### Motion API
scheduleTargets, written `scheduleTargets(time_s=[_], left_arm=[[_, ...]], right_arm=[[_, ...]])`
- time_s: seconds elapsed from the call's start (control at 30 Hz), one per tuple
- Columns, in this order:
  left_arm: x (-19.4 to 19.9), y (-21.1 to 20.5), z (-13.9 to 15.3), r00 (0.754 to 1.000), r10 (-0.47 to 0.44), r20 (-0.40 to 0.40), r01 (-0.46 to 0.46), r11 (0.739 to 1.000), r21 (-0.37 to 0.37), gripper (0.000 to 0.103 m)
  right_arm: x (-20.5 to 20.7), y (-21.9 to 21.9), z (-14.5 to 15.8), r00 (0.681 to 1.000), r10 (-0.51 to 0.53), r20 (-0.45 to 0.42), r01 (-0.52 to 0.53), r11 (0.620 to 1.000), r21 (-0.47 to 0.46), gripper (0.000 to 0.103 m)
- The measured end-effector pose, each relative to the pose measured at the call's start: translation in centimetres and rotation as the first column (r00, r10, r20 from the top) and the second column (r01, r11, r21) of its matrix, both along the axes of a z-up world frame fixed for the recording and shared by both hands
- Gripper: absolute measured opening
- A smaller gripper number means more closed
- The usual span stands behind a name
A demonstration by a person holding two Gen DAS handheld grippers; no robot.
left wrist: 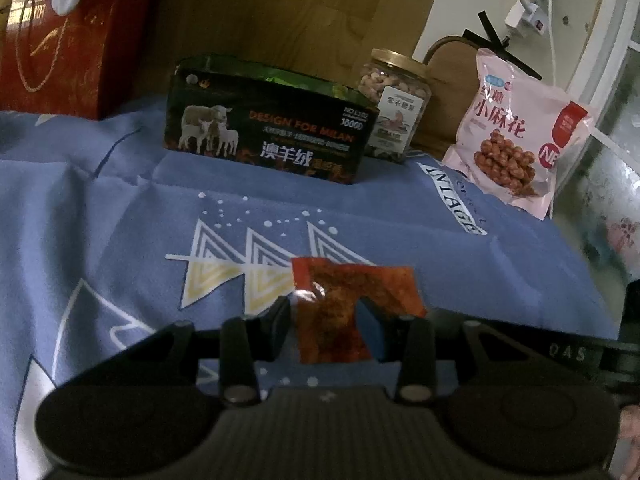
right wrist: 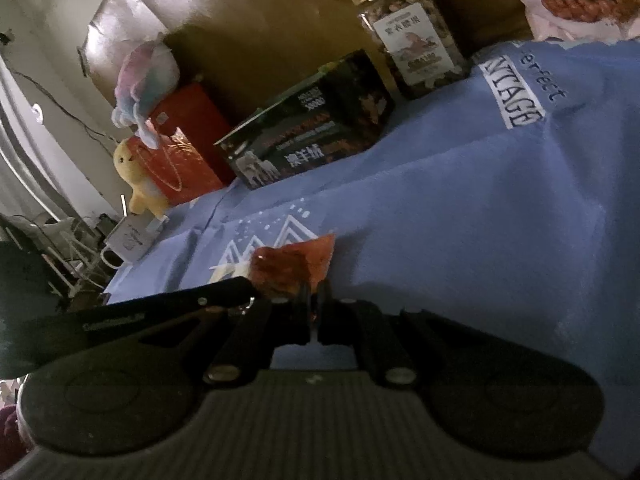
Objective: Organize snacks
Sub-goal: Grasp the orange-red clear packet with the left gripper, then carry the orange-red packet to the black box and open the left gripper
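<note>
Holding the red snack packet [left wrist: 344, 312] between its two fingers, the left gripper [left wrist: 325, 320] sits in the lower middle of the left wrist view; the fingers stand on both sides of the packet and seem to touch it, so it looks gripped, with the packet raised a little over the blue cloth [left wrist: 120, 208]. In the right wrist view the right gripper [right wrist: 314, 300] has its jaws almost together, and a thin edge of the same packet [right wrist: 296, 264] goes between them, so it seems pinched there too. The black arm of the left tool enters this view from the left side, just beside the packet.

At the upper middle of the left wrist view stands a dark box [left wrist: 268, 132] with sheep printed on it, and a nut jar [left wrist: 394, 104] with a gold lid is just beside it on the right. A pink bag of twisted snacks [left wrist: 520, 132] leans at the upper right. A red gift bag [left wrist: 72, 44] stands at the upper left. In the right wrist view a yellow plush toy [right wrist: 138, 184] is at the left, touching the red bag
</note>
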State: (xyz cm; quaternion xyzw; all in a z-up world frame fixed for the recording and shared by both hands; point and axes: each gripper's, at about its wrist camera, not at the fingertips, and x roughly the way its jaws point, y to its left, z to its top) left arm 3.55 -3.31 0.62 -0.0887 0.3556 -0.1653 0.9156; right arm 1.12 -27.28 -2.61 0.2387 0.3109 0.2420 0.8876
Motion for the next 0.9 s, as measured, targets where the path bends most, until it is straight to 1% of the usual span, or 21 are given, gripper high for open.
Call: scheduleTargets(time_s=[0.13,0.23,0.4,0.5,0.57,0.67,0.73,0.77,0.8,0.9], left_arm=[[-0.3,-0.1,0.0,1.0,0.009,0.025,-0.011,0.999,0.046,0.046],[-0.5,0.1,0.0,0.999,0.019,0.036,-0.021,0.998,0.062,0.047],[-0.4,0.7,-0.1,0.999,0.025,0.039,-0.027,0.998,0.06,0.045],[-0.4,1.1,-0.1,0.999,0.019,0.036,-0.02,0.999,0.045,0.045],[-0.2,2.0,-0.2,1.0,0.008,0.02,-0.008,1.0,-0.001,0.046],[0.3,3.9,-0.3,0.999,-0.029,-0.022,0.026,0.993,-0.115,0.048],[0.8,4.9,-0.5,0.997,-0.058,-0.05,0.047,0.98,-0.195,0.049],[1.1,5.2,-0.6,0.995,-0.077,-0.062,0.061,0.971,-0.231,0.049],[1.4,5.4,-0.8,0.992,-0.098,-0.074,0.076,0.962,-0.264,0.049],[2.1,5.0,-1.4,0.983,-0.159,-0.095,0.118,0.934,-0.336,0.047]], right_arm=[[-0.1,0.1,-0.1,1.0,-0.004,0.003,0.004,1.0,-0.007,0.005],[-0.2,0.3,0.0,1.0,-0.007,0.013,0.007,1.0,-0.026,0.005],[-0.2,0.4,0.0,1.0,-0.012,0.017,0.013,0.999,-0.037,0.005],[-0.2,0.4,0.1,1.0,-0.014,0.017,0.015,0.999,-0.039,0.007],[-0.3,0.3,0.3,0.999,-0.034,0.019,0.035,0.998,-0.055,0.007],[-0.2,-0.1,1.0,0.999,-0.043,0.033,0.046,0.995,-0.094,0.015],[0.0,-0.7,1.2,0.998,-0.042,0.039,0.045,0.995,-0.092,0.026],[0.1,-0.9,1.3,0.998,-0.044,0.039,0.048,0.995,-0.092,0.029],[0.3,-1.1,1.3,0.998,-0.045,0.034,0.048,0.995,-0.088,0.031],[1.1,-1.1,0.8,1.0,-0.025,0.001,0.025,0.998,-0.052,0.031]])
